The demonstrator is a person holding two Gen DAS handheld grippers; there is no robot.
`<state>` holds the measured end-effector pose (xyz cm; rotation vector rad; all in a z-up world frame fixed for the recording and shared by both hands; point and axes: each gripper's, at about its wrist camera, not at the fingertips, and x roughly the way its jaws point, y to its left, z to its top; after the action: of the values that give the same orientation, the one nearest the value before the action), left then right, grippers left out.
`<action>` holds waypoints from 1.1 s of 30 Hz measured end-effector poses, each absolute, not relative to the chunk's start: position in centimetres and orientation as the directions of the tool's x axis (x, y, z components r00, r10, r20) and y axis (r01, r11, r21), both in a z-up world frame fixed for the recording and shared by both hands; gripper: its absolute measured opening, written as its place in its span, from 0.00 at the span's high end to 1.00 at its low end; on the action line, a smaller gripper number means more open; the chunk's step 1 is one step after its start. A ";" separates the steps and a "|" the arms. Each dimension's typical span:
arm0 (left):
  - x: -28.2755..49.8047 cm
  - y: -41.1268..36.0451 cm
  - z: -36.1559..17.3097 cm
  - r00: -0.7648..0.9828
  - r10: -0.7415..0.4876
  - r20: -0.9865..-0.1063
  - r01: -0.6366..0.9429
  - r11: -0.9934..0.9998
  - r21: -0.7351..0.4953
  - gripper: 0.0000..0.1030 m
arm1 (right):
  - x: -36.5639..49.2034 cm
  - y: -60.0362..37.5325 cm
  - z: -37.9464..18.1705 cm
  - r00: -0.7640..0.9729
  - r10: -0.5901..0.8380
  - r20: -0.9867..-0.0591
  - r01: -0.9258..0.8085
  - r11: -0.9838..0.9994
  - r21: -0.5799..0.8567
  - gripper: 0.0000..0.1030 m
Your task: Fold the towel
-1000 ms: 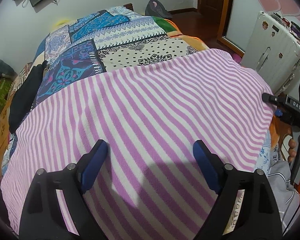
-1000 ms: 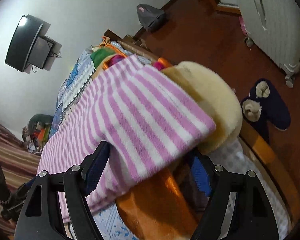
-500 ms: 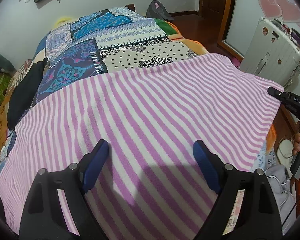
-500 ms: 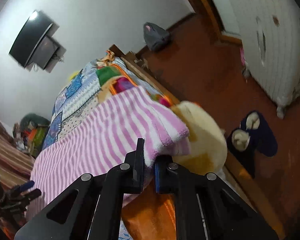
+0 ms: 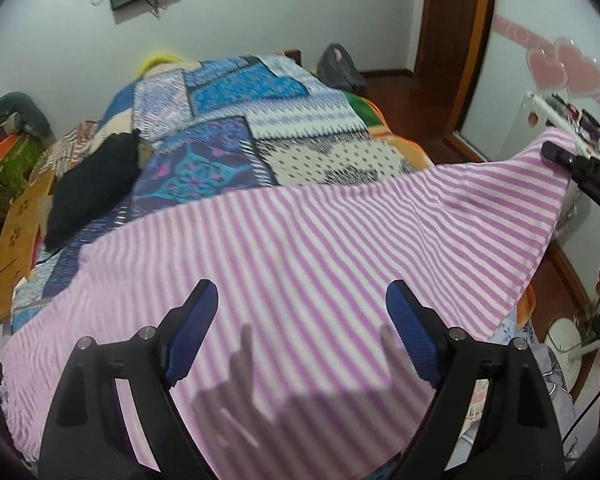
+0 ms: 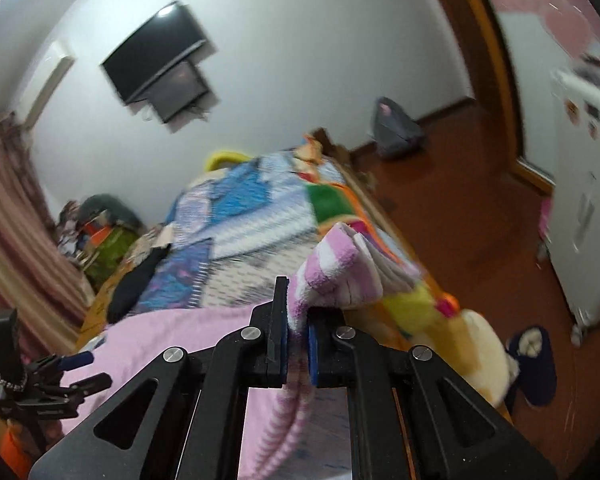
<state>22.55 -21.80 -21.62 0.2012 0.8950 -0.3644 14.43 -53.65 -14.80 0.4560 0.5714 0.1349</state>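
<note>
A pink-and-white striped towel (image 5: 308, 248) lies spread across the near end of the bed. My left gripper (image 5: 302, 334) hovers open over its near middle, fingers wide apart, nothing between them. My right gripper (image 6: 298, 340) is shut on the towel's right corner (image 6: 332, 276), which bunches up above the jaws. In the left wrist view that corner is lifted off the bed at the far right, held by the right gripper (image 5: 556, 156), and the cloth rises toward it in a slope.
A patchwork bedspread (image 5: 240, 120) covers the bed beyond the towel, with a dark cushion (image 5: 92, 184) at its left. A white suitcase (image 6: 584, 216) and dark slippers (image 6: 534, 364) stand on the wooden floor to the right. A yellow plush (image 6: 480, 344) sits at the bed's right edge.
The right gripper shut on the towel's right corner and has lifted it up off the bed. The left gripper stayed open over the towel.
</note>
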 end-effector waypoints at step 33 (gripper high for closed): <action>19.8 1.3 -23.0 0.626 -0.040 -0.778 0.010 0.999 -0.044 0.15 | 15.8 -20.1 -22.0 0.296 0.622 -0.725 -0.659 0.683 0.316 0.90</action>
<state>19.77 1.31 -23.04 -0.0366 0.8935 -0.0285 15.76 -20.14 -21.96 -0.0454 0.9420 0.8519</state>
